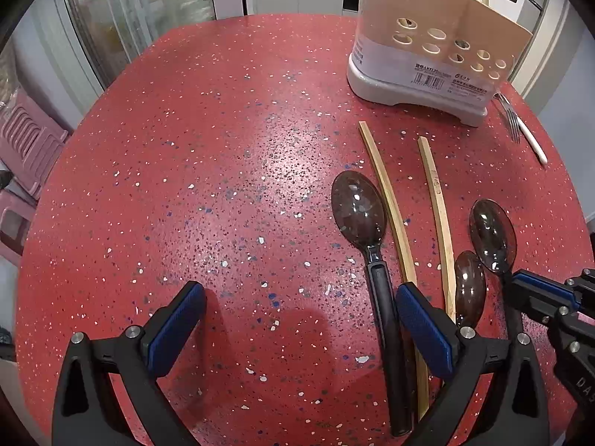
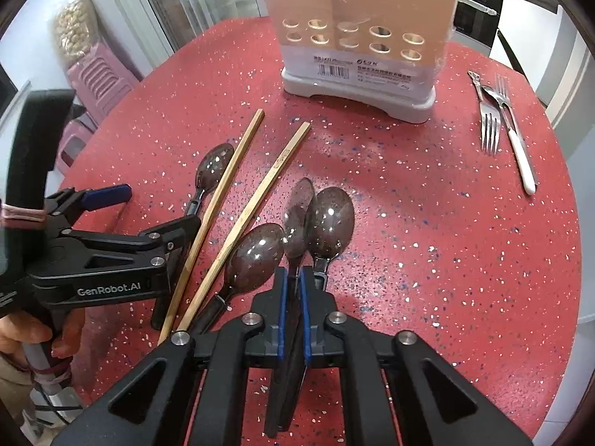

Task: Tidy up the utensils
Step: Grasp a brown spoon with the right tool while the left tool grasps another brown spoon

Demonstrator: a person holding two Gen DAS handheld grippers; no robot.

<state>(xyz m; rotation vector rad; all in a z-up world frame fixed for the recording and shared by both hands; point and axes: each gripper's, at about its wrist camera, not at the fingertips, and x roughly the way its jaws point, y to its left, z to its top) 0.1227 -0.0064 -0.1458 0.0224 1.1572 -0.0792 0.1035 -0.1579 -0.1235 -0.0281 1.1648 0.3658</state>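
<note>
On the red speckled table (image 1: 223, 148) stands a beige utensil holder (image 1: 431, 44), also in the right wrist view (image 2: 357, 33). My right gripper (image 2: 293, 282) is shut on the handle of a dark translucent spoon (image 2: 297, 215), turned on edge just above the table. Two more such spoons lie beside it (image 2: 256, 256) (image 2: 329, 223). My left gripper (image 1: 301, 304) is open; a dark spoon's handle (image 1: 386, 334) lies just inside its right finger. Two wooden chopsticks (image 1: 390, 204) (image 1: 440, 215) lie nearby.
Two forks and a white-handled utensil (image 2: 498, 119) lie at the table's right side, near its edge. Pink plastic stools (image 2: 100, 78) stand off the table to the left. Chopsticks and a spoon stick out of the holder's top.
</note>
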